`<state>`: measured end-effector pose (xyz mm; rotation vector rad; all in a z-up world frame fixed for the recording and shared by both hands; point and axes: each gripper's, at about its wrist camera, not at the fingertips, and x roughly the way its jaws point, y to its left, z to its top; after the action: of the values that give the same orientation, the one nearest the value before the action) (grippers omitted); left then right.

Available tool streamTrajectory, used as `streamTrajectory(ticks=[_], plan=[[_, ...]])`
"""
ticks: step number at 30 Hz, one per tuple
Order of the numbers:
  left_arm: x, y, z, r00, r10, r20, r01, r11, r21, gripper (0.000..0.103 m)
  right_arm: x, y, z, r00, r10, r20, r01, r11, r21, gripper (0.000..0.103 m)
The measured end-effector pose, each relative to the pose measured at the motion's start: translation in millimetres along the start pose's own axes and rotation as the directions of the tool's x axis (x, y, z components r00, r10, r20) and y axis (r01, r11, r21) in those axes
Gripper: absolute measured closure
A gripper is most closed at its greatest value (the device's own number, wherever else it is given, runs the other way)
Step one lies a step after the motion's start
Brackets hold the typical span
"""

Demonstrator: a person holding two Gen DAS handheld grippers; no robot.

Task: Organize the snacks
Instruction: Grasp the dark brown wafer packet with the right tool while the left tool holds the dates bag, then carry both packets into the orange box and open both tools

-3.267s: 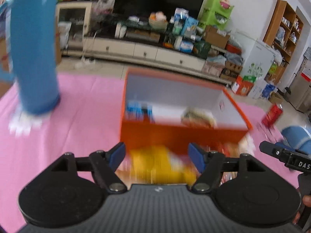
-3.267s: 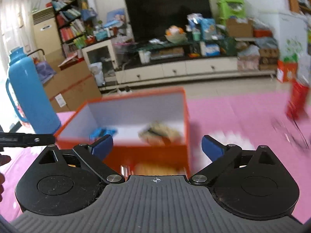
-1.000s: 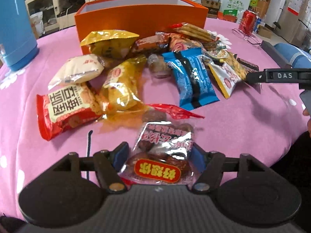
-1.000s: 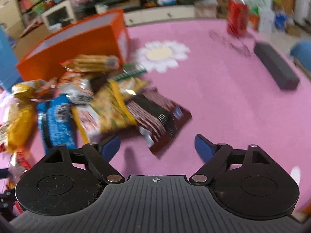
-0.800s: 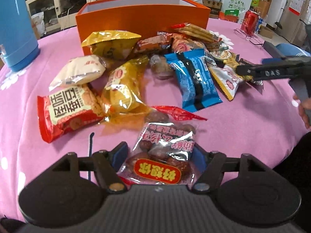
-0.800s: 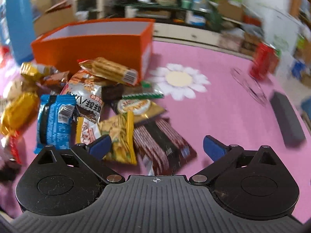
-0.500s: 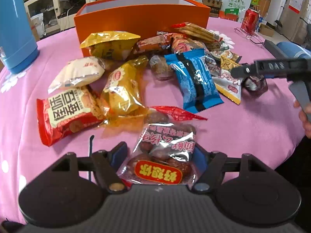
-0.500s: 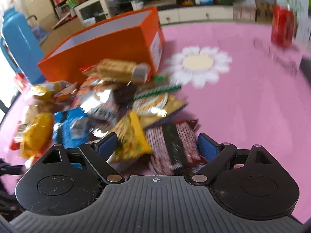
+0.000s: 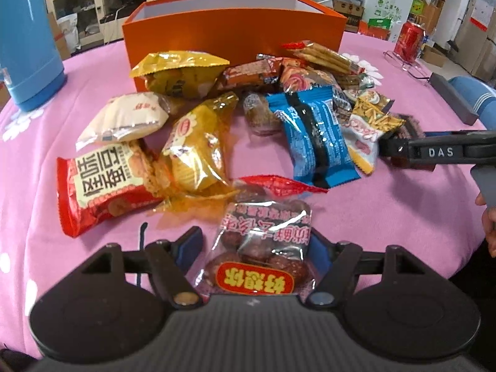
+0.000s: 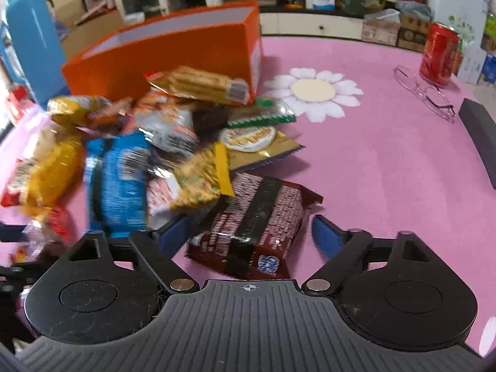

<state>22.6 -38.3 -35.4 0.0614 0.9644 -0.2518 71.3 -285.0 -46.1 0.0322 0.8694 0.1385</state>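
The right gripper (image 10: 251, 232) swung in over the dark brown foil snack packet (image 10: 252, 232), its jaws closing around it without touching yet.

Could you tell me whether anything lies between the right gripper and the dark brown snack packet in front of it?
Nothing visible does. The dark brown packet already lies between the closing jaws of the right gripper; only the yellow packet overlaps its far left corner.

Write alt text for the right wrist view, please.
The right hand-held gripper is closing around a dark red snack packet on a pink tablecloth. Beyond lie more snacks, an orange box and a red can.
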Motion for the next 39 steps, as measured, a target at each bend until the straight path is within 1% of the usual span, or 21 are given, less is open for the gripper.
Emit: streamTrajectory(ticks=[1, 2, 3, 6, 9, 16, 17, 20, 21, 23, 24, 26, 27, 28, 29, 30, 31, 32, 36, 39], plan=[[0, 0, 0, 1.000, 0.004, -0.001, -0.004, 1.000, -0.007, 0.030, 0, -1, -1, 1.000, -0.016, 0.012, 0.016, 1.000, 0.001, 0.033], [0, 0, 0, 1.000, 0.008, 0.000, -0.008, 1.000, -0.016, 0.032, -1, -2, -1, 0.999, -0.039, 0.016, 0.039, 0.999, -0.001, 0.041], [0, 1, 0, 1.000, 0.013, 0.002, -0.013, 1.000, -0.023, 0.037, -1, -2, -2, 0.998, -0.059, 0.021, 0.059, 0.998, -0.002, 0.050], [-1, 2, -1, 1.000, 0.016, 0.004, -0.016, 0.999, -0.037, 0.041, -9, -12, -6, 0.995, -0.095, 0.019, 0.095, 0.994, 0.047, 0.051], [-3, 4, -2, 1.000, 0.016, 0.002, -0.016, 0.999, -0.045, 0.041, -16, -14, -11, 0.995, -0.095, 0.004, 0.094, 0.992, 0.083, 0.051], [-14, 7, -16, 0.999, 0.032, -0.003, -0.032, 0.998, -0.049, 0.041, -34, 24, -39, 0.998, -0.066, 0.003, 0.066, 0.998, 0.016, 0.051], [-15, 8, -17, 0.999, 0.034, -0.003, -0.034, 0.998, -0.050, 0.041, -37, 29, -43, 0.998, -0.064, 0.003, 0.064, 0.998, 0.003, 0.050], [-16, 8, -19, 0.999, 0.052, -0.010, -0.053, 0.997, -0.049, 0.035, -40, 37, -49, 0.998, -0.060, 0.005, 0.060, 0.998, -0.012, 0.044], [-16, 9, -20, 0.998, 0.057, -0.012, -0.058, 0.997, -0.050, 0.033, -40, 36, -48, 0.999, -0.051, 0.004, 0.051, 0.999, 0.004, 0.039], [-16, 9, -21, 0.998, 0.063, -0.009, -0.063, 0.997, -0.049, 0.031, -43, 27, -46, 1.000, -0.019, 0.010, 0.018, 0.997, 0.072, 0.035], [-16, 8, -22, 0.998, 0.065, -0.009, -0.066, 0.997, -0.049, 0.030, -45, 24, -44, 1.000, -0.013, 0.017, 0.012, 0.995, 0.097, 0.031], [-14, 6, -23, 0.997, 0.076, -0.004, -0.077, 0.996, -0.037, 0.029, -42, 23, -43, 0.999, -0.029, 0.014, 0.027, 0.995, 0.093, 0.028], [-14, 4, -24, 0.996, 0.083, 0.009, -0.083, 0.996, -0.025, 0.029, -38, 25, -44, 0.999, -0.038, 0.006, 0.037, 0.996, 0.081, 0.027], [-14, 4, -25, 0.996, 0.083, 0.018, -0.083, 0.996, -0.024, 0.029, -35, 27, -45, 0.999, -0.049, 0.009, 0.049, 0.997, 0.063, 0.027], [-15, 4, -26, 0.997, 0.076, 0.024, -0.075, 0.997, -0.027, 0.038, -34, 31, -47, 0.997, -0.072, 0.018, 0.072, 0.997, 0.035, 0.028], [-17, 4, -26, 0.997, 0.064, 0.031, -0.063, 0.998, -0.018, 0.048, -33, 36, -49, 0.995, -0.094, 0.019, 0.094, 0.996, 0.001, 0.033], [-18, 4, -26, 0.998, 0.058, 0.030, -0.058, 0.998, -0.007, 0.049, -34, 39, -50, 0.995, -0.094, 0.028, 0.095, 0.995, -0.013, 0.040], [-20, 6, -27, 0.998, 0.053, 0.030, -0.053, 0.999, -0.007, 0.050, -38, 39, -51, 0.996, -0.085, 0.036, 0.085, 0.996, -0.011, 0.053], [-33, 16, -26, 0.998, 0.035, 0.050, -0.033, 0.998, -0.047, 0.050, -53, 32, -55, 0.999, -0.042, 0.028, 0.041, 0.998, 0.040, 0.053], [-51, 21, -18, 0.995, 0.027, 0.093, -0.021, 0.998, -0.065, 0.050, -73, 29, -53, 0.998, 0.015, 0.062, -0.021, 0.996, 0.092, 0.053]])
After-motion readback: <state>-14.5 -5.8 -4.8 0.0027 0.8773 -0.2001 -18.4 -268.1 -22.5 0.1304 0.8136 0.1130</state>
